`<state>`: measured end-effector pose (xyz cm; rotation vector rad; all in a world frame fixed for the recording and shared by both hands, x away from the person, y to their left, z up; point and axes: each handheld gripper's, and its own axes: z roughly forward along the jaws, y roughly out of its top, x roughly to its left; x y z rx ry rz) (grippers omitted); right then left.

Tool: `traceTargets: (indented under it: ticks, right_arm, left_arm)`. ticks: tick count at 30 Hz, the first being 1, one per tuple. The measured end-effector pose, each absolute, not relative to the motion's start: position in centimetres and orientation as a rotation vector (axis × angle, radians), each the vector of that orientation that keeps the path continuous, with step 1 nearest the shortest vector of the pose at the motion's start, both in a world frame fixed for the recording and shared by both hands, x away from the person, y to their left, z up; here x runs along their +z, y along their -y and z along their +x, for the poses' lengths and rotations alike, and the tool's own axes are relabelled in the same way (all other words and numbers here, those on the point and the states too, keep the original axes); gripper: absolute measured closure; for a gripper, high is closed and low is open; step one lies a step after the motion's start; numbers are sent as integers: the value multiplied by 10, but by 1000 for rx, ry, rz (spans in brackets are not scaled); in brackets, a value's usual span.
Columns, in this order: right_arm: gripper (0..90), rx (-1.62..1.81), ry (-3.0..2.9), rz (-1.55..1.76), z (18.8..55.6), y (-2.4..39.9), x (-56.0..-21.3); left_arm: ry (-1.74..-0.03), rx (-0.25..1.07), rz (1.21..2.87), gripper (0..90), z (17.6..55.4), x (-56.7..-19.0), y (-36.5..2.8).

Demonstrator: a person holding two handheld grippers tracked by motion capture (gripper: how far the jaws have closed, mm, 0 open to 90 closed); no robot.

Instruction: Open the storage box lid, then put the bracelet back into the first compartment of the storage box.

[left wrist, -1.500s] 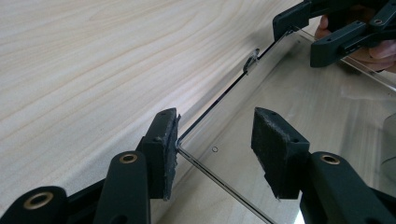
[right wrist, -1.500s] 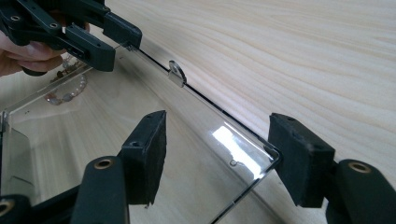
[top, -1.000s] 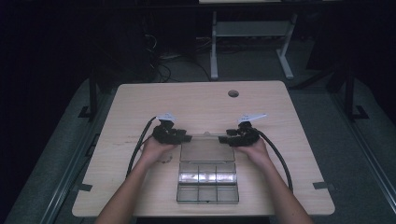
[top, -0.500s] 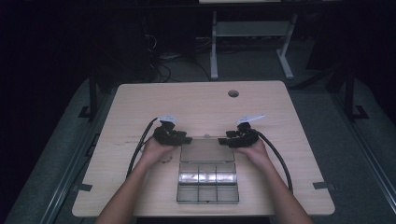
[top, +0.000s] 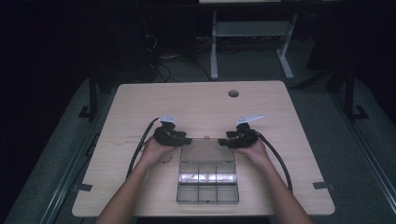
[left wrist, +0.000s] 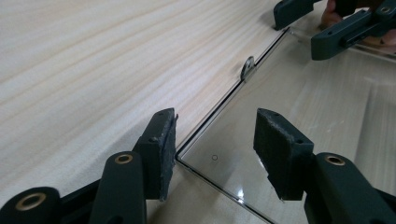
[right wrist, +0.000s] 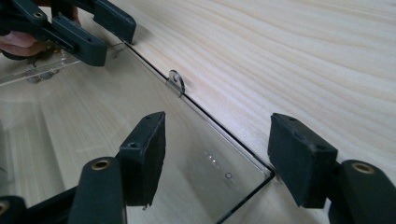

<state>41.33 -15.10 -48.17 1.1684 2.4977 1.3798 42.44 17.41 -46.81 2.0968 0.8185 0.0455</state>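
High view: both grippers, left [top: 183,140] and right [top: 229,136], at lid [top: 207,150] corners, ten and two o'clock, jaws apart, gripping nothing. Could slide the clear box [top: 208,182] if nudged unevenly.

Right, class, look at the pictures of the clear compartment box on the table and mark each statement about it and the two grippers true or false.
1. The clear box has its lid open, lying flat on the table. True.
2. The left gripper is clamped tight on the lid. False: its jaws stand apart around a corner of the lid, not pressing it.
3. A small latch tab sits on the far edge of the lid. True.
4. The right gripper is at the box's near edge. False: it is at the lid's far right corner.
5. The table has a round hole near its far edge. True.
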Motion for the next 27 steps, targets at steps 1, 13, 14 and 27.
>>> traceTargets:
  ticks: [1, 13, 14, 27]
  right_arm:
    - [352, 1381, -2494, 1168, 413, 152, -482]
    - [319, 1415, -2407, 1182, 402, 166, -467]
    - [317, 1414, -2399, 1179, 401, 168, -465]
    - [289, 1363, -2345, 1182, 382, 177, -449]
  left_arm:
    - [-825, 46, 2087, 468, 424, -467, -175]
    - [-797, 121, 2106, 405, 410, -452, -188]
    - [-788, 128, 2106, 405, 408, -450, -189]
    - [-754, 203, 2103, 366, 385, -432, -205]
